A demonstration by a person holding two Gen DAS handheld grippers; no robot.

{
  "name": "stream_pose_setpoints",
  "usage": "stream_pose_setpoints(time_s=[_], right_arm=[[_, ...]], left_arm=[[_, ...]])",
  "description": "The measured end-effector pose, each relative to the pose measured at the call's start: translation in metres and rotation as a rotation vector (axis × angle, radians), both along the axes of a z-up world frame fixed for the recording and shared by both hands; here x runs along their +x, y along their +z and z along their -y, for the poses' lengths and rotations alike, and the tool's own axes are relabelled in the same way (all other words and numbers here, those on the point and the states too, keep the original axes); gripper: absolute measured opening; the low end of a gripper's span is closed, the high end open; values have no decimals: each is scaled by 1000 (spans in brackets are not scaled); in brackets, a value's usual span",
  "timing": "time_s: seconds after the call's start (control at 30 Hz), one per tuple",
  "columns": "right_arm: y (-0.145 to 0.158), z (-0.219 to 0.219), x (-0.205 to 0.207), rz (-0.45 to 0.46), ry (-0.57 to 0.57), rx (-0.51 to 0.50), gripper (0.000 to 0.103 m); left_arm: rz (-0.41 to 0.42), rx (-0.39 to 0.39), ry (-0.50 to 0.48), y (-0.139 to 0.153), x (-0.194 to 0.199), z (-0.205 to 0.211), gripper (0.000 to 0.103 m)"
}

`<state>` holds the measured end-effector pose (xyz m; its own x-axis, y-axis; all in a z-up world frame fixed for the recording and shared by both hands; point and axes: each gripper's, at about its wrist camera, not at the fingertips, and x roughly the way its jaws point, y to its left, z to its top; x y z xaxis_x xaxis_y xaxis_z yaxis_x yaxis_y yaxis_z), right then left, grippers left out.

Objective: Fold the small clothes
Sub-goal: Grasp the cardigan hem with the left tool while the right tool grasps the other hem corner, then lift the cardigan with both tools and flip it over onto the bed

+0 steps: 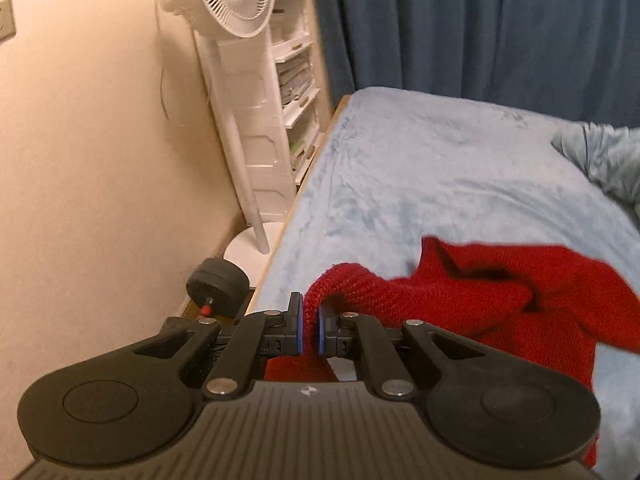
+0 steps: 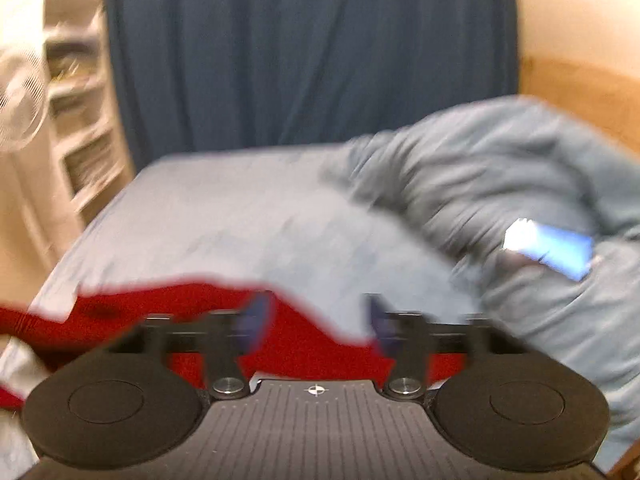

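Left gripper (image 1: 309, 326): jaws closed tight, blue pads (image 1: 297, 322) pinching a fold of the red knit garment (image 1: 500, 300), pointing downward. Right gripper (image 2: 316, 324): jaws spread wide, nothing pinched between pads, view motion-blurred.

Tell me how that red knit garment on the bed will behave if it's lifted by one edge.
Probably floppy: the red knit garment already sags and bunches from where the left gripper pinches its ribbed edge. Likely light, since one pinch carries it. The coarse knit should grip the fingers rather than slip, but may stretch.
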<state>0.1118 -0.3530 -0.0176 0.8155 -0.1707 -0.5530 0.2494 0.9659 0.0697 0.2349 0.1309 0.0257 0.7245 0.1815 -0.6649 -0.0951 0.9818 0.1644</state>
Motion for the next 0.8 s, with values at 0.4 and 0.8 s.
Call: stream_pose_setpoints(time_s=[0.4, 0.8], right_arm=[[-136, -125, 180, -261, 271, -143, 78], [-120, -124, 206, -40, 167, -179, 6]], left_arm=[[-56, -70, 54, -19, 4, -41, 7], [-62, -68, 125, -26, 15, -59, 7]])
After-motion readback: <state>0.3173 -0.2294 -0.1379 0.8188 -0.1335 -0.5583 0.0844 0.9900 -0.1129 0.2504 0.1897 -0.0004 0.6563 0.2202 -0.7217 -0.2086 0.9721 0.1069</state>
